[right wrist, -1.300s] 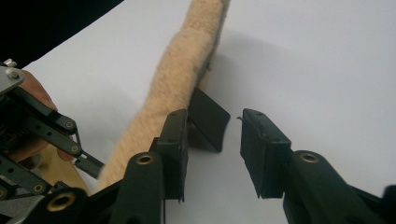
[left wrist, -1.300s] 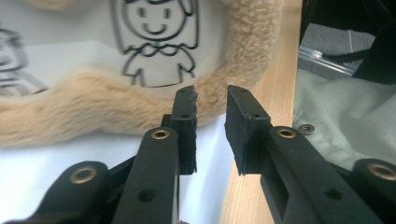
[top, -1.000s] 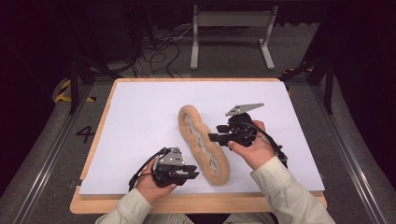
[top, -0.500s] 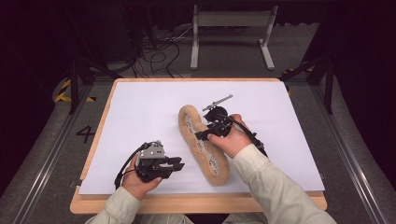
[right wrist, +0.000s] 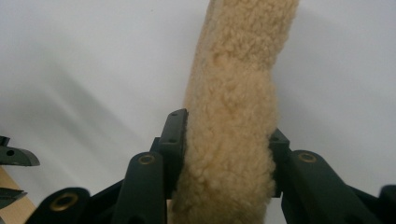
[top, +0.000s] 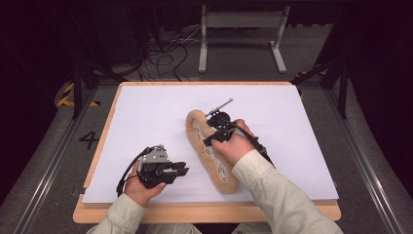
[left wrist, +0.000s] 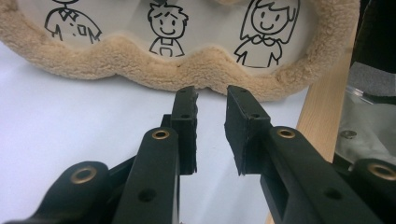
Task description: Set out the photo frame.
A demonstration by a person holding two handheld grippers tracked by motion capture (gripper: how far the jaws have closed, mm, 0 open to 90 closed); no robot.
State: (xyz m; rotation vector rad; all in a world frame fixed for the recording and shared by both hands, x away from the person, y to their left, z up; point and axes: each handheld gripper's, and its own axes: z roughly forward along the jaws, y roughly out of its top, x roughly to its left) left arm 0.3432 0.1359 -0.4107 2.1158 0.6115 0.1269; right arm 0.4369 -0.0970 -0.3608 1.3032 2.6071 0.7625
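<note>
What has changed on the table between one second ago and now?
The right gripper moved left onto the fluffy pouch; its jaws have just been closing on the pouch's edge. The left gripper shifted slightly left, its jaws apart with nothing between them. The pouch itself stayed flat on the white sheet.

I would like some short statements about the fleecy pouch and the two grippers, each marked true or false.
1. The right gripper has its jaws around the fleecy pouch. True; they have just been closing on it.
2. The left gripper holds the pouch. False; its jaws are apart with nothing between them.
3. The pouch has drawn cartoon figures on it. True.
4. The pouch lies on bare wood. False; it lies on the white sheet.
</note>
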